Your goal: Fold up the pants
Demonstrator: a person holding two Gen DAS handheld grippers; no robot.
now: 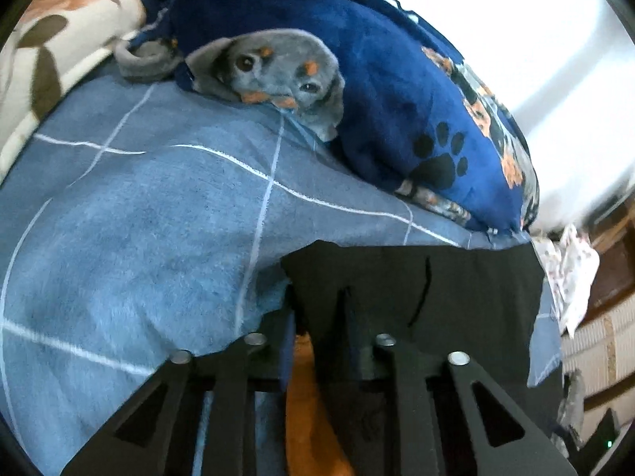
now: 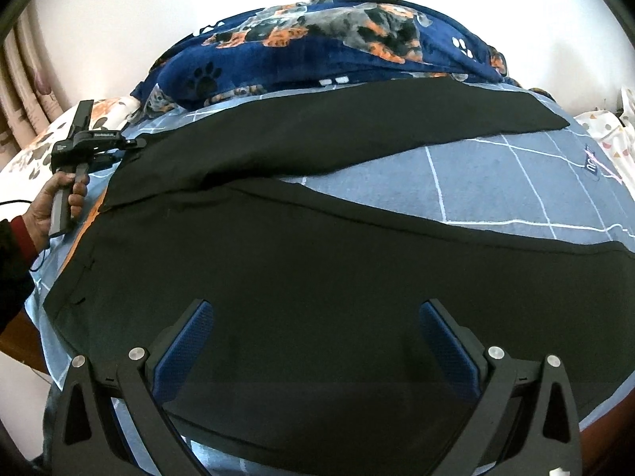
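the pants [image 2: 317,277] lie flat on the bed [image 2: 516,182], legs splayed ahead of the wide-open right claw [image 2: 317,329]. left claw [image 1: 317,317] pinches the waist corner (apparently). no fold made; everything remains.

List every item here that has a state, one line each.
Black pants: spread flat on the bed, legs splayed apart, not yet folded.
Left claw: closed on the pants' waist corner.
Right claw: open wide, above the near leg.
Dog-print blanket: bunched behind the pants.
Checked bedsheet: mostly smooth.
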